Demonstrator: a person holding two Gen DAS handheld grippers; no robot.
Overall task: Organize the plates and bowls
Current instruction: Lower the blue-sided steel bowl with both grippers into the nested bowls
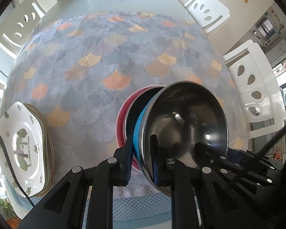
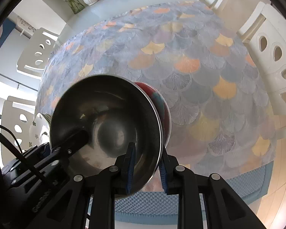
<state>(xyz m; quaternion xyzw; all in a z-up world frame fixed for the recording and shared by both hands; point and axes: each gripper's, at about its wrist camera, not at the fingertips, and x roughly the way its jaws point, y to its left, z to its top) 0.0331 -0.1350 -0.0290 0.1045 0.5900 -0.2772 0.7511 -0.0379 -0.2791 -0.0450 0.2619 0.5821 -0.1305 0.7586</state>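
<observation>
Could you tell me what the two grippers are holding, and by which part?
Both hold one nested stack of bowls by its rim: the left gripper clamps one side, the right gripper the opposite side.

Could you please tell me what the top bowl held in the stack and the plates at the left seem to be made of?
The top bowl looks like polished stainless steel: grey, mirror-like, with sharp reflections inside. The plates look like glazed ceramic, possibly melamine: glossy white with a printed tree picture and lettering.
</observation>
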